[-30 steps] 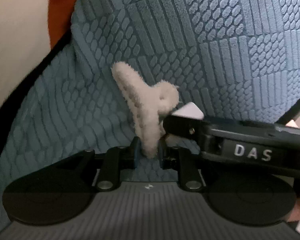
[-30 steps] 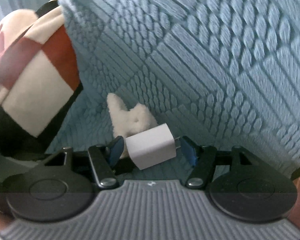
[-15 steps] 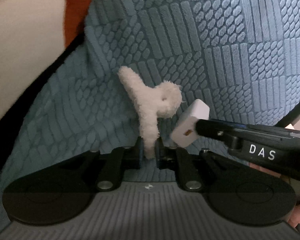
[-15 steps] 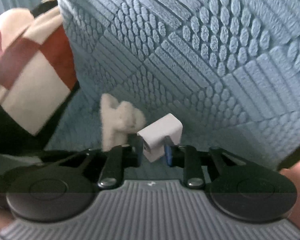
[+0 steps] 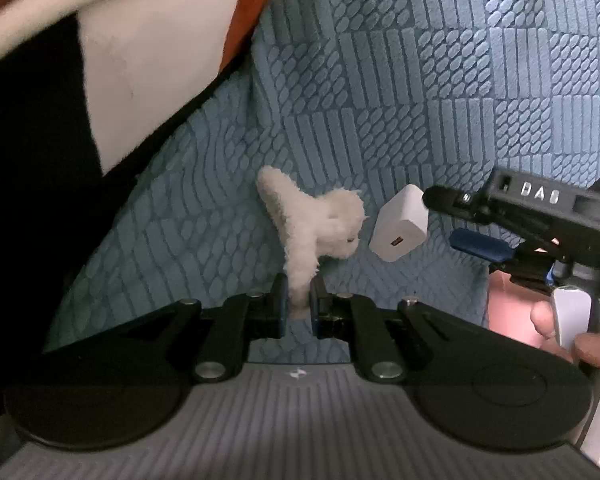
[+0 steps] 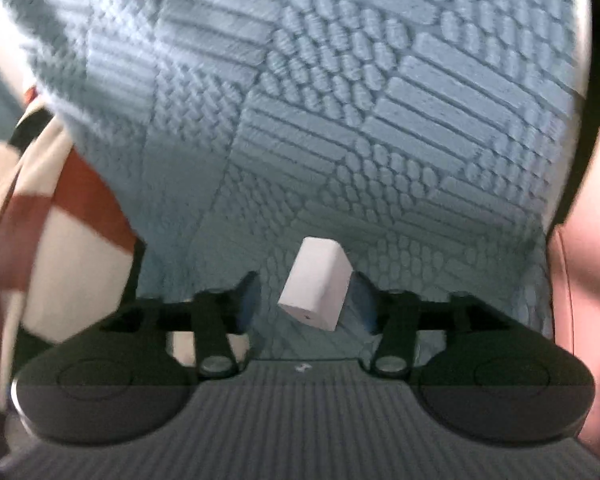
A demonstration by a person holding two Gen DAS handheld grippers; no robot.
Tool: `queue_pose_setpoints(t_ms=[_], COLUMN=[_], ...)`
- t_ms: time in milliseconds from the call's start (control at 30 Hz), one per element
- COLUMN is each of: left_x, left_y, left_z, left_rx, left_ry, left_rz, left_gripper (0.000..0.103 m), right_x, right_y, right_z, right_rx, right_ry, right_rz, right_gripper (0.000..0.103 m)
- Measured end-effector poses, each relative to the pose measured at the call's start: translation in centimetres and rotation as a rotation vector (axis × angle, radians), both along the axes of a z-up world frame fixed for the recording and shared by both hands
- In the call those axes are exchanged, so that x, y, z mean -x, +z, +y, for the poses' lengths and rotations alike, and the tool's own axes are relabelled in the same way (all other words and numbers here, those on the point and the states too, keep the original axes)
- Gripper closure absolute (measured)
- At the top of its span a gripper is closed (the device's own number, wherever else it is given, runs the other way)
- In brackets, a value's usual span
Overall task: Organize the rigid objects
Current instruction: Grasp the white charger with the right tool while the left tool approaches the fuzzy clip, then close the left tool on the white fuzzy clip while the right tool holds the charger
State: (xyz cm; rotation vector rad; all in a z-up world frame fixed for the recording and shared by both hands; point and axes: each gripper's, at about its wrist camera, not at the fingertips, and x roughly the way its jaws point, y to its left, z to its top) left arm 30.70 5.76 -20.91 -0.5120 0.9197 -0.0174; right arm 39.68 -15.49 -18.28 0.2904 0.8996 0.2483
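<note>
Left tongs [image 5: 299, 307]: fluffy white clip [image 5: 308, 227].

The fluffy white hair claw [image 5: 312, 224] stands up from the left gripper [image 5: 299, 312], whose two blue pads are pressed on its lower end. Its long arm points up and to the left, and its rounded part bulges to the right. The white charger block [image 5: 400, 224] is just beside this rounded part, on the right, not touching it. It is a small rounded cube, tilted, with a small port on its lower face. It sits between the parted pads of the right gripper [image 6: 306, 300], against one pad only.
</note>
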Motion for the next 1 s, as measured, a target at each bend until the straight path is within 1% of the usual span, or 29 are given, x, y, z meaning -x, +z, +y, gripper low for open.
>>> queue_pose_setpoints(t_ms=[33,100,167,300,500,533,600,633,700,767,800,1000], left_x=[0.1,0.2,-0.1,-0.1,0.1,0.1,0.1,0.0,0.1,0.4,0.5,1.7], left_y=[-0.1,-0.3,-0.6,-0.3,-0.3,-0.3,-0.3,-0.3,-0.3,-0.3,-0.3,-0.1], left_z=[0.0,0.1,0.1,0.0,0.0,-0.1,-0.3,-0.3,-0.6,-0.9,-1.0,-1.1], left_rx=[-0.003,-0.013,0.001,-0.003,-0.014,-0.022,-0.028,-0.031,-0.049,-0.060,-0.067,-0.096], left_ry=[-0.002,0.004,0.004,-0.005,-0.016,-0.023,-0.033,-0.038,-0.053,-0.064,-0.071,-0.093], left_rz=[0.001,0.010,0.022,0.019,0.024,0.025,0.029,0.028,0.032,0.031,0.033,0.036], left_gripper=[0.090,0.090,0.090,0.090,0.090,0.090,0.090,0.090,0.090,0.090,0.090,0.090], right_x=[0.2,0.3,0.3,-0.2,-1.7,-1.7,-1.4,-1.3,-0.9,-0.3,0.0,3.1], right_y=[0.0,-0.2,-0.5,-0.8,-2.2,-2.4,-2.8,-2.6,-2.0,-1.3,-1.0,0.9], right_z=[-0.1,-0.7,-1.2,-1.1,0.4,0.4,0.8,0.8,1.0,1.1,0.9,-0.5], right_rx=[-0.010,-0.062,-0.103,-0.101,-0.043,-0.035,-0.017,-0.022,0.034,0.096,0.108,0.143], right_ry=[-0.027,-0.067,-0.102,-0.099,-0.041,-0.031,-0.004,0.011,0.035,0.061,0.067,0.079], right_rz=[0.003,0.021,0.037,0.030,0.035,0.035,0.032,0.024,0.024,0.002,0.005,0.022], right_gripper=[0.043,0.043,0.043,0.043,0.044,0.047,0.064,0.066,0.070,0.071,0.071,0.071])
